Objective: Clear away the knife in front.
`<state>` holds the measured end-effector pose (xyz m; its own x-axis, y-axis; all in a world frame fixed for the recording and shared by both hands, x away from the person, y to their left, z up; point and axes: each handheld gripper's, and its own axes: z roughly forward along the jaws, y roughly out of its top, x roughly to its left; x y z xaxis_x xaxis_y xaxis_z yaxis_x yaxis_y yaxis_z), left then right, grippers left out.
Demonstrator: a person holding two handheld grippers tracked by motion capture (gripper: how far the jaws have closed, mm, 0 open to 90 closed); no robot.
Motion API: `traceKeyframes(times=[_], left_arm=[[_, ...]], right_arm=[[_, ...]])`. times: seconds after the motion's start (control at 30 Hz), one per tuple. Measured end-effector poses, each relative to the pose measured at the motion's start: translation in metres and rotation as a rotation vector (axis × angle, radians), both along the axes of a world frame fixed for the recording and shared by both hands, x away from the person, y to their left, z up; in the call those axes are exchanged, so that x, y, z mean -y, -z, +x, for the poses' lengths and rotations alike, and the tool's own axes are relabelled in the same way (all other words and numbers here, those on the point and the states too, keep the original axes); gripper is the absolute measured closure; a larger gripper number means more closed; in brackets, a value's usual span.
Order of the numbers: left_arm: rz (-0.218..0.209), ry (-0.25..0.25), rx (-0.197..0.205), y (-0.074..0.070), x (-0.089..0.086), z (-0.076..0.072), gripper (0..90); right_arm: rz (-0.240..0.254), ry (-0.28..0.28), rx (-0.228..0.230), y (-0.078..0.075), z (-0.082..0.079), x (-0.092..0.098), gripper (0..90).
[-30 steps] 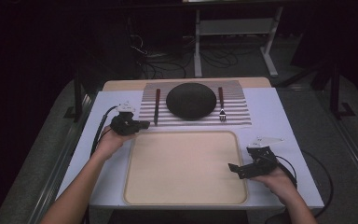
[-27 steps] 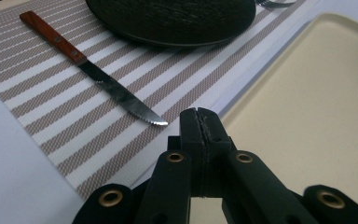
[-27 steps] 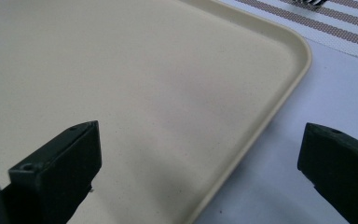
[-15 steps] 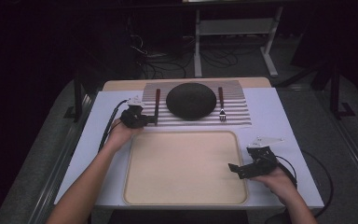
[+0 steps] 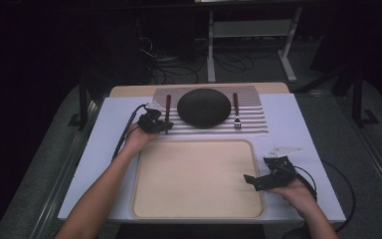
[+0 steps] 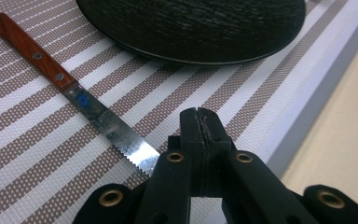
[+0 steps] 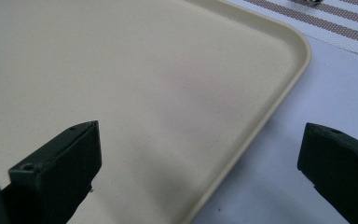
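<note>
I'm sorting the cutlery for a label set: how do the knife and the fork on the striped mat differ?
The knife lies left of the dark plate; the fork lies right of it. The knife ends in a serrated steel blade, the fork in short tines. The shut left hand-held gripper sits by the knife's tip; nothing is near the fork. Both have reddish-brown handles and lie lengthwise on the striped mat.

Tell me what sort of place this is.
Probably a lab mock-up of a dining table: a striped placemat with a knife, fork and dark plate, while metal stands and loose cables crowd the dark floor behind.
</note>
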<state>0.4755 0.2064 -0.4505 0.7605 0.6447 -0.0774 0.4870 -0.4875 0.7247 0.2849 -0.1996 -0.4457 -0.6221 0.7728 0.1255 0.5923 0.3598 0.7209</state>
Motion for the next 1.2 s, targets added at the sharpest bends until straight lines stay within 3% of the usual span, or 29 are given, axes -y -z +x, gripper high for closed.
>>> traceKeyframes(times=[0.4,1.2], left_arm=[[0.051,-0.007,-0.021,0.01,0.006,0.001,90.0],[0.079,-0.038,-0.032,0.008,-0.006,0.004,90.0]], right_arm=[[0.004,0.002,0.002,0.0,0.0,0.001,0.0],[0.005,0.0,0.001,-0.001,-0.001,0.001,0.0]])
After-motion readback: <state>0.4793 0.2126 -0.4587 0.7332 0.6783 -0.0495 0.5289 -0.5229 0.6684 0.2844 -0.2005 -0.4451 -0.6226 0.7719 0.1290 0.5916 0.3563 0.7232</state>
